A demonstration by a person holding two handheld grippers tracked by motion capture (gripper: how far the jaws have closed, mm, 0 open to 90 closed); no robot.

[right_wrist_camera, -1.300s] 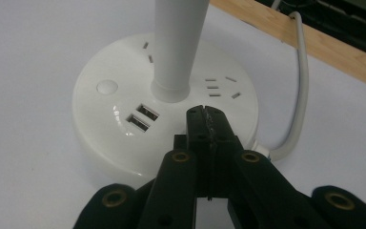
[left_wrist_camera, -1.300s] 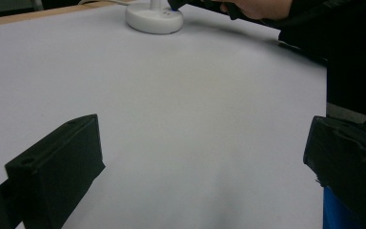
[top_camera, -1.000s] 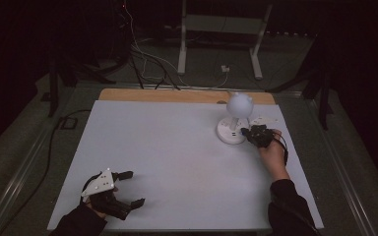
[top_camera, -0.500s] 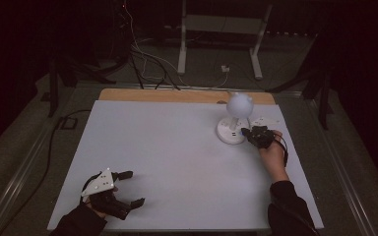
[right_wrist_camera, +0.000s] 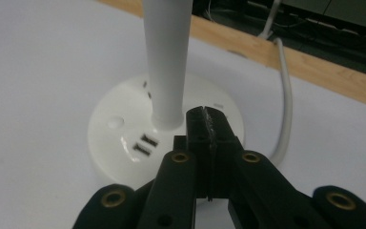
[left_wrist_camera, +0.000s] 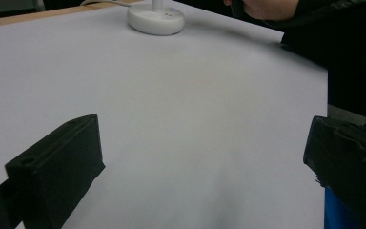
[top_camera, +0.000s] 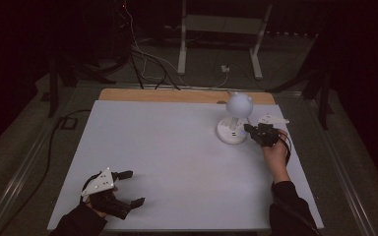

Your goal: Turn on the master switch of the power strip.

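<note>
**A:** White sheet over the whole desk [top_camera: 177, 162], wooden edge at the back. Why's the lamp [top_camera: 236, 123] parked so far out, back-right corner?

**B:** My guess: its cord [right_wrist_camera: 286, 95] runs off the back edge, so it sits near the plug. The right claw [right_wrist_camera: 208, 125] has its jaws pressed together, nothing between them, tip right at the round base [right_wrist_camera: 124, 143] beside the stem. Looks like it's poking for a button.

**A:** And the left claw [top_camera: 128, 189]?

**B:** Jaws wide apart, resting near the front-left corner, well away. Nothing's in the way, just the USB ports [right_wrist_camera: 143, 145] close by.
</note>
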